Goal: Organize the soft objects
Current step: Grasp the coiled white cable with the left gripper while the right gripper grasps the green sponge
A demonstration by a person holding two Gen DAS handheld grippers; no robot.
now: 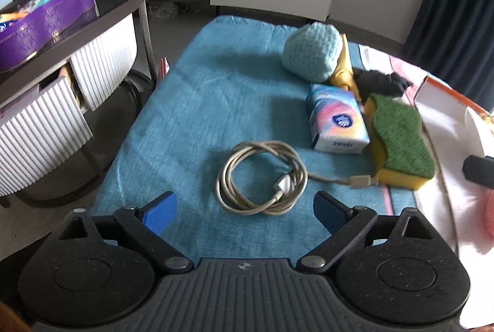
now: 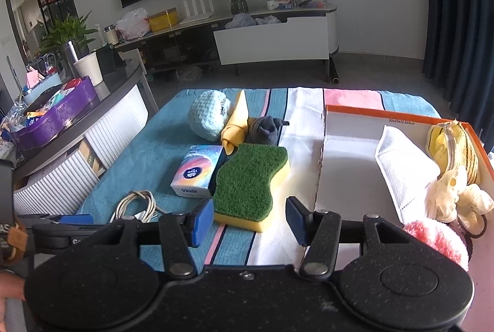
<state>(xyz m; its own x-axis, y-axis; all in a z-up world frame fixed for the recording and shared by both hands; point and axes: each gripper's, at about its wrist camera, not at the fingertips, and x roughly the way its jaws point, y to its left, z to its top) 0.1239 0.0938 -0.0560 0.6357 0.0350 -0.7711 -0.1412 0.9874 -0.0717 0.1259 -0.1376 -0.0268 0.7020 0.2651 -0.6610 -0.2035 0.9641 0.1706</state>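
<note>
A coiled beige cable (image 1: 262, 177) lies on the blue towel (image 1: 197, 103), just ahead of my open, empty left gripper (image 1: 245, 213). To its right are a Vinda tissue pack (image 1: 338, 119), a green-and-yellow sponge (image 1: 399, 140), a light-blue knitted hat (image 1: 311, 51), a yellow cloth (image 1: 344, 69) and a dark sock (image 1: 381, 82). My right gripper (image 2: 250, 221) is open and empty, just short of the sponge (image 2: 250, 177). The orange-rimmed white box (image 2: 349, 165) at right holds a white mask (image 2: 404, 171), a yellow knitted item (image 2: 454, 147), a cream item and a pink pompom (image 2: 438, 242).
A dark side table (image 1: 117, 8) with a purple tray (image 1: 46, 20) and white ribbed drawers (image 1: 102, 60) stands at the left. A TV cabinet (image 2: 271, 39) is at the far wall. The left gripper's blue finger shows at the left of the right wrist view (image 2: 75, 219).
</note>
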